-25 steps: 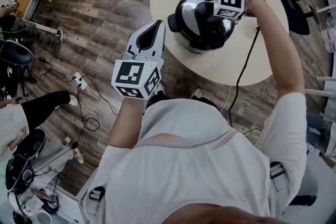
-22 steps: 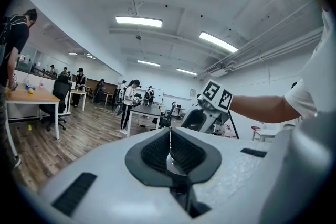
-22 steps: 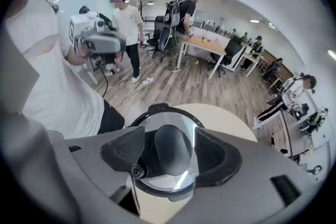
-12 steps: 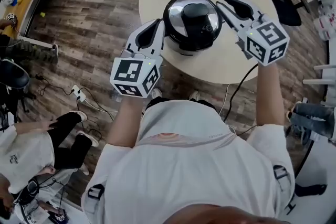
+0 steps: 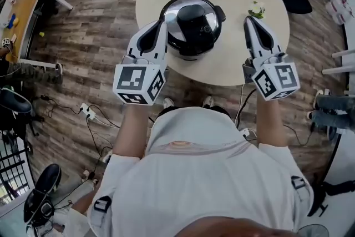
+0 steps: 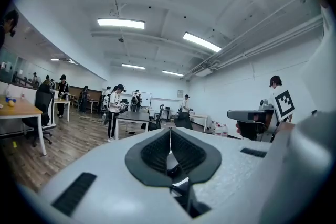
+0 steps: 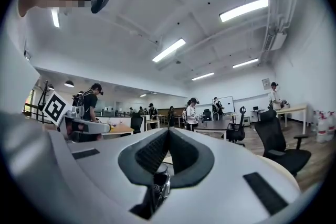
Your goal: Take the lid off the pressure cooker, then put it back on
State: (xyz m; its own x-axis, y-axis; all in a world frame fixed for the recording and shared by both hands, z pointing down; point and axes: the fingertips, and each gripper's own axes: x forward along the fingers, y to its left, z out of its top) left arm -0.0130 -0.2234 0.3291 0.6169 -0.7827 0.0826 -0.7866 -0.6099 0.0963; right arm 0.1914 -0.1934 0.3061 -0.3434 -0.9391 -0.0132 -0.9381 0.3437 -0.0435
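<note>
Two tools in head view: left tool (image 5: pixel 160 23) just beside the pressure cooker (image 5: pixel 191 28), right tool (image 5: pixel 248 19) further off on the other side; lid (image 5: pixel 187 15) on, cooker upright mid-worktop (image 5: pixel 233 61). Left gripper view: jaws pressed together, empty. Right gripper view: jaws closed too, nothing between.

Shiny steel pressure cooker (image 5: pixel 191 26), black-handled lid (image 5: pixel 193 18) seated on top, upright on round table (image 5: pixel 233 58).

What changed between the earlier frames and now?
The right gripper came off the top of the lid, drew back to the right of the pressure cooker and closed empty. The left gripper stayed shut beside the cooker's left; the lid stayed on, on the round table.
</note>
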